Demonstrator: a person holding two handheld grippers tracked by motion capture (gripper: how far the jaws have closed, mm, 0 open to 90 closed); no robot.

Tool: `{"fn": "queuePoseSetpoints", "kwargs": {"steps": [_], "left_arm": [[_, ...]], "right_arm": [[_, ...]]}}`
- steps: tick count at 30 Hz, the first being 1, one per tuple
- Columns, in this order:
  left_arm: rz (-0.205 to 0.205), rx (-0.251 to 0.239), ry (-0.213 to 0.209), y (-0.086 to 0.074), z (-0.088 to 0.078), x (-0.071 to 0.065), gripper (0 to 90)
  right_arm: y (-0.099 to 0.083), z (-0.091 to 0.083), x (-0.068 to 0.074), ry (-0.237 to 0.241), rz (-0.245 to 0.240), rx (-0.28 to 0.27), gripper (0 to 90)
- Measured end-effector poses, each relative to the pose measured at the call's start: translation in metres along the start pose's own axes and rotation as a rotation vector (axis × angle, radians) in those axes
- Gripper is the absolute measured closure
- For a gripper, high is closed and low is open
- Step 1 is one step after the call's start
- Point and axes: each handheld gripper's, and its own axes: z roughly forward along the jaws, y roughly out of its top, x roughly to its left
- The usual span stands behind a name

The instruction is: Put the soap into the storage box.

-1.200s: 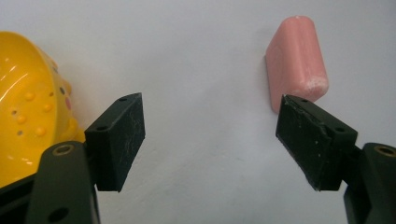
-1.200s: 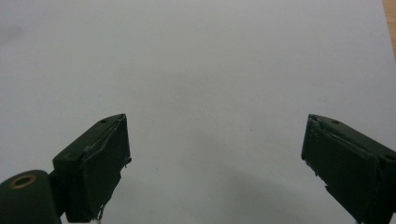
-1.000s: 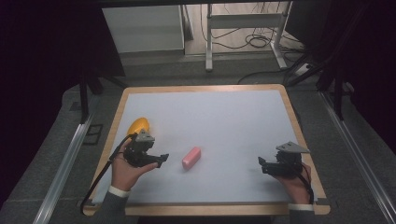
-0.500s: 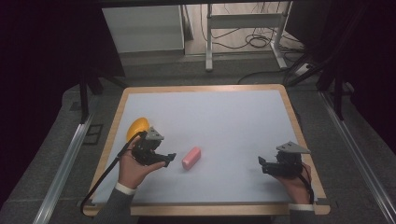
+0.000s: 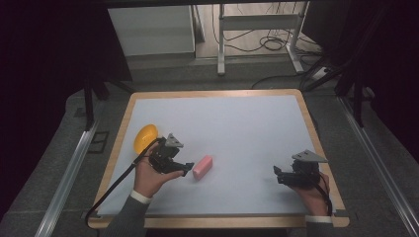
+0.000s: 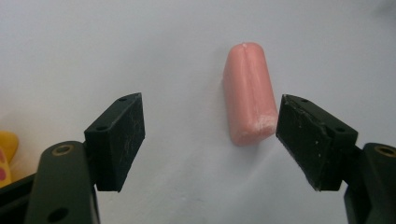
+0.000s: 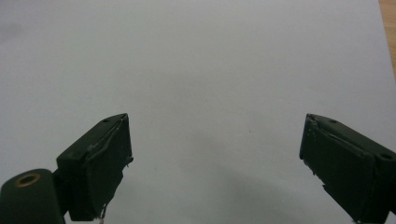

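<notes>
Table (image 5: pixel 217 118): pale sheet, wood rim; grey floor, cables behind. Both tongs (image 6: pixel 210 135) (image 7: pixel 215 154) spread, gripping nothing.

place: lab or test-rig room | counter (image 5: pixel 306 106): wood-rimmed, covered by a plain white sheet | floor (image 5: pixel 44 173): grey carpet with metal rails (image 5: pixel 66 170) along both sides | background: metal frame legs (image 5: pixel 221 44), loose black cables (image 5: pixel 269 42), white cabinet (image 5: pixel 150 29) | surroundings: dark, no household furnishings in sight
</notes>
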Motion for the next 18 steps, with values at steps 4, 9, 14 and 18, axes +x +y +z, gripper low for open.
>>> {"fn": "queuePoseSetpoints", "kwargs": {"steps": [4,9,14,18], "left_arm": [[0.001,0.009,-0.011,0.001,0.005,-0.001,24.1],[-0.002,0.015,-0.024,0.003,0.01,-0.003,24.1],[0.013,0.031,-0.039,0.006,0.017,-0.008,23.8],[0.023,0.052,-0.047,0.01,0.024,-0.012,23.6]], "right_arm": [[0.0,0.0,0.0,0.006,0.003,-0.001,9.1],[0.0,0.001,0.0,0.003,0.003,-0.001,9.2],[-0.001,0.002,-0.001,-0.004,0.007,0.003,9.2],[-0.001,0.001,-0.001,-0.006,0.006,0.002,9.2]]}}
